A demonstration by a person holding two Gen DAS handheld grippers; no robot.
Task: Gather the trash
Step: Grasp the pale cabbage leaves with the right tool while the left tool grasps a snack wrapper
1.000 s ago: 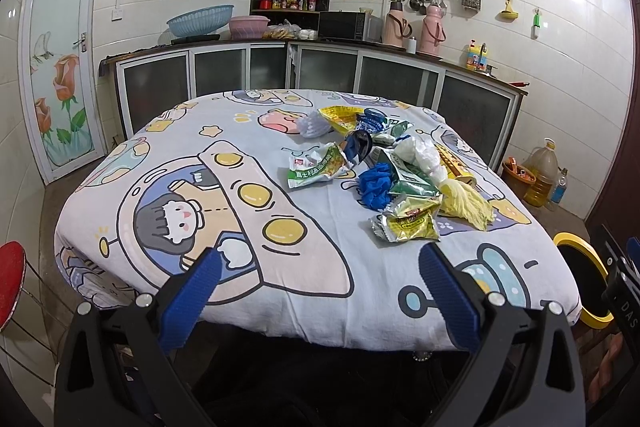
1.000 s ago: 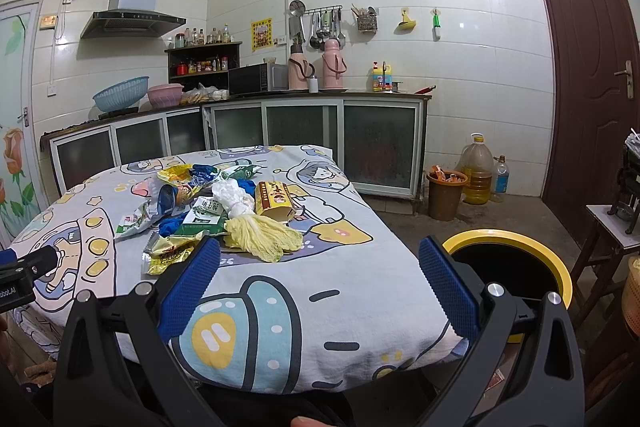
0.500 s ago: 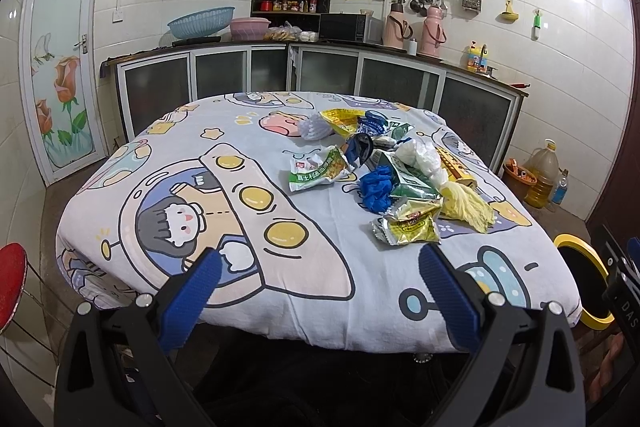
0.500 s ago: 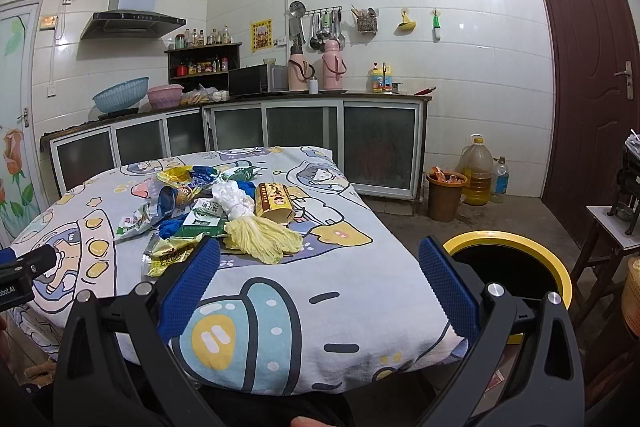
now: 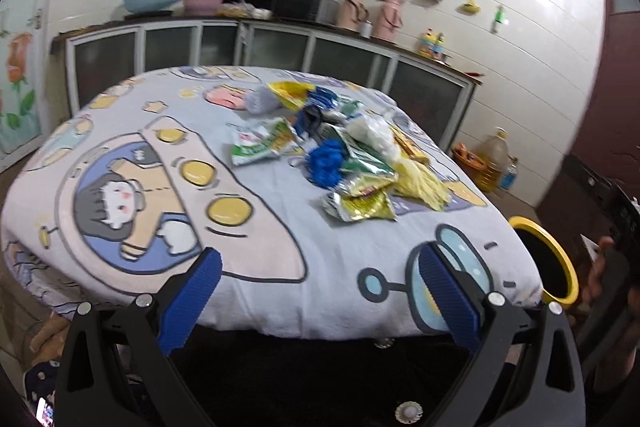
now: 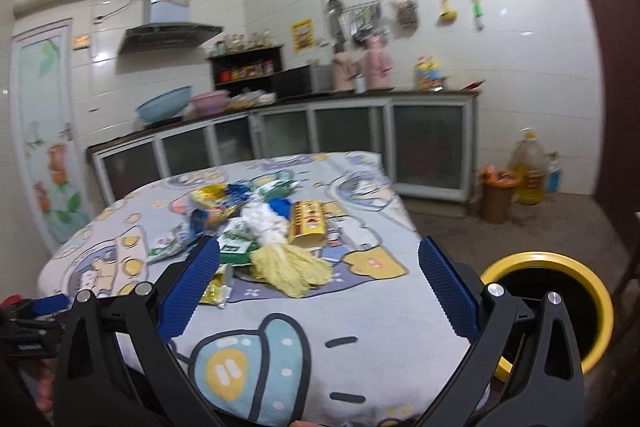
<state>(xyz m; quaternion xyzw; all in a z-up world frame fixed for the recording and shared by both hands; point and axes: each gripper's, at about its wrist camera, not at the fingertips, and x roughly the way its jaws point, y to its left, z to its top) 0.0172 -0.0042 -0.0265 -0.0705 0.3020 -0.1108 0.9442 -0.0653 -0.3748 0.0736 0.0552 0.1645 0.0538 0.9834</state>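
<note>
Left gripper [image 5: 318,289] hangs at the near table edge, jaws spread wide, nothing between the blue pads. Right gripper [image 6: 318,289] likewise wide apart and empty, low over the cartoon-print tablecloth [image 6: 360,311].

Trash pile [image 5: 344,147] sits on the cloth at about 1 o'clock from the left gripper, well apart from it: green-white snack bag [image 5: 260,143], crumpled blue wad [image 5: 326,163], gold foil wrapper [image 5: 360,205], yellow crumpled sheet [image 5: 422,183], white plastic bag [image 5: 370,129].

From the right gripper the pile [image 6: 264,223] lies at 11 o'clock; a yellow carton [image 6: 308,225] stands out (print unreadable, frame blurred).

Yellow-rimmed bin [image 6: 548,307] on the floor at 3 o'clock, just beside the table.
</note>
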